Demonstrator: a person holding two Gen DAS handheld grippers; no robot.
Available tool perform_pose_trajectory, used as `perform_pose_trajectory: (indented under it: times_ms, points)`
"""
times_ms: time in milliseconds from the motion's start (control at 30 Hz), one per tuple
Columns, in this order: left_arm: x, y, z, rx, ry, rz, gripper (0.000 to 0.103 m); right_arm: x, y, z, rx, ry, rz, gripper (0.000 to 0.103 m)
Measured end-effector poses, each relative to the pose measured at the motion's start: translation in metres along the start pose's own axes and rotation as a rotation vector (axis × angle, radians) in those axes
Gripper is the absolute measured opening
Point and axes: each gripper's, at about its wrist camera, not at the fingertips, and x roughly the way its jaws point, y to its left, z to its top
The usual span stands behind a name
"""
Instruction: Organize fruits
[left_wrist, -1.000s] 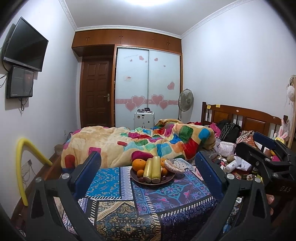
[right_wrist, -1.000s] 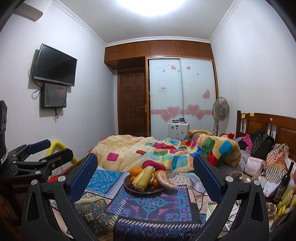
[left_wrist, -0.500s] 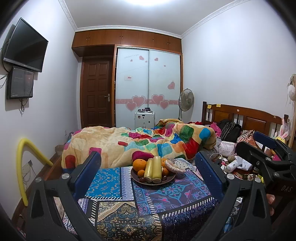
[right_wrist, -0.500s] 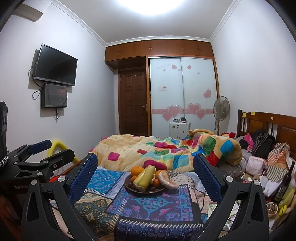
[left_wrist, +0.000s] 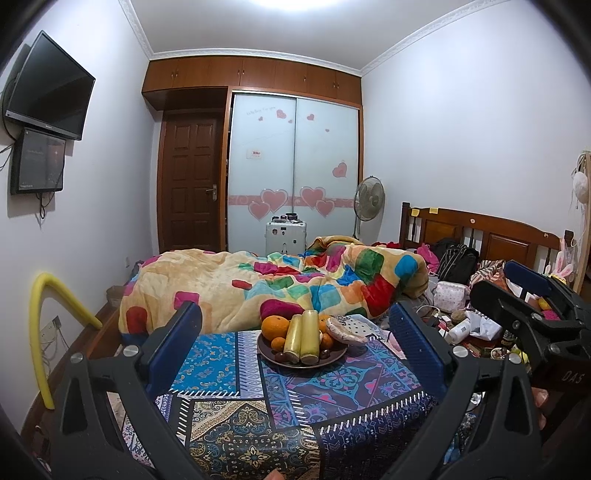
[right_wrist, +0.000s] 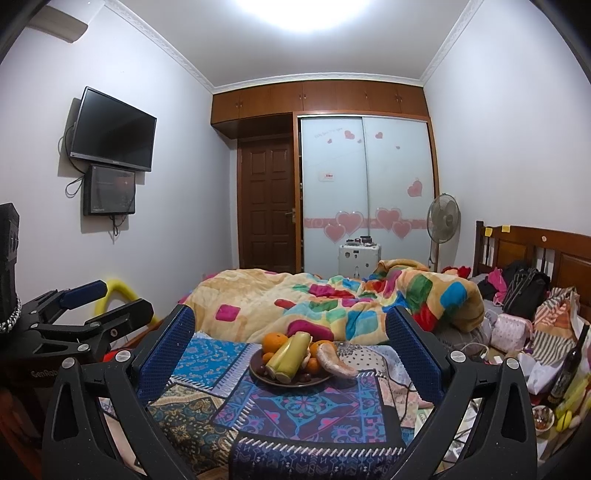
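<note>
Barely anything has shifted over the last second: both views have only drifted a touch, and the fruit looks to sit just as it did. My left gripper (left_wrist: 295, 336) hangs with its fingers wide apart and nothing between them, and my right gripper (right_wrist: 290, 339) is likewise spread and empty; each frames the plate (left_wrist: 334, 360) from well back. The plate rests on the patterned cloth (left_wrist: 229, 365) covering the surface, in front of the bright quilt (left_wrist: 306, 280). On it lie an orange (left_wrist: 275, 326), two long pale yellow-green fruits (left_wrist: 302, 336) side by side, some smaller oranges and dark round pieces at the rim, and a flat pinkish piece (left_wrist: 341, 326) overhanging the right edge. Since all the fruit I can see is gathered on the plate, this could be a tidy arrangement already in place, or a pile waiting to be sorted; one quiet second does not settle which.
</note>
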Motion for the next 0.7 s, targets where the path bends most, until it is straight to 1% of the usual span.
perform_pose_trajectory:
  times_ms: [500,700]
  points:
    - [0.0033,-0.0047,-0.0027,0.003,0.011,-0.002,0.103,-0.0003,-0.001,0.0008,0.001,0.004,-0.004,0.103]
    - [0.0035,-0.0056,-0.0034,0.003,0.017,-0.014,0.103,-0.0003,-0.0013,0.0005,0.0,0.004,-0.005,0.103]
